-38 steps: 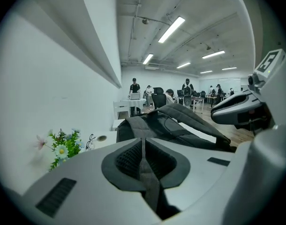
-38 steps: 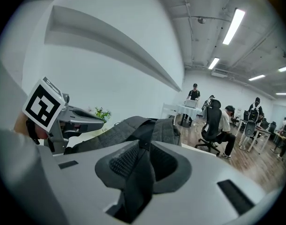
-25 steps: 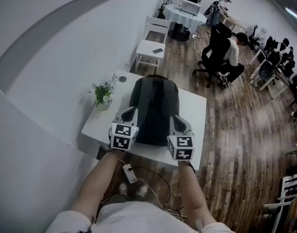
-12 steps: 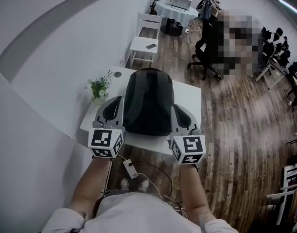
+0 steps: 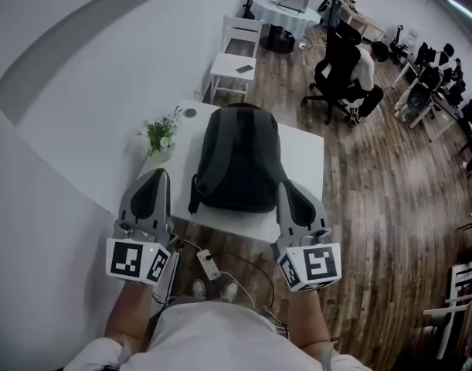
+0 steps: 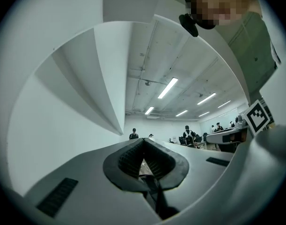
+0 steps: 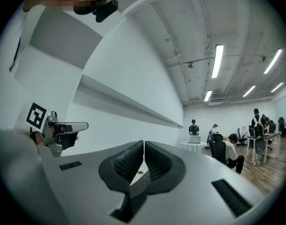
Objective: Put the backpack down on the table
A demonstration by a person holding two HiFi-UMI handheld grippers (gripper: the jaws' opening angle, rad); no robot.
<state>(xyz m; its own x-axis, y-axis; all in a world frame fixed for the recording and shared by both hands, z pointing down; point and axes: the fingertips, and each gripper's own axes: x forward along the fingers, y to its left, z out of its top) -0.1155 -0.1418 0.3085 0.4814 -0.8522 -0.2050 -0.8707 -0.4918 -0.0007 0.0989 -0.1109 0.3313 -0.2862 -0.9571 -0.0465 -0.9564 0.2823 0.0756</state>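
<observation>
The dark grey backpack (image 5: 236,161) lies flat on the small white table (image 5: 305,157), one shoulder strap hanging at its left side. My left gripper (image 5: 160,175) hovers off the table's near left corner, shut and empty. At the near right edge my right gripper (image 5: 286,188) is likewise shut with nothing in it. Neither touches the backpack. In the left gripper view the pads (image 6: 133,156) meet and only the room shows past them. The right gripper view shows the same closed pads (image 7: 157,159) and the left gripper (image 7: 54,130) off to the side.
A small potted plant (image 5: 160,136) stands on the table's left side. A white chair (image 5: 237,56) sits behind the table against the wall. A person sits in a black office chair (image 5: 340,64) further back. A cable with a small box (image 5: 207,265) lies on the wooden floor.
Both grippers have drawn back from the backpack's sides toward me and risen. The backpack stays lying on the table.
</observation>
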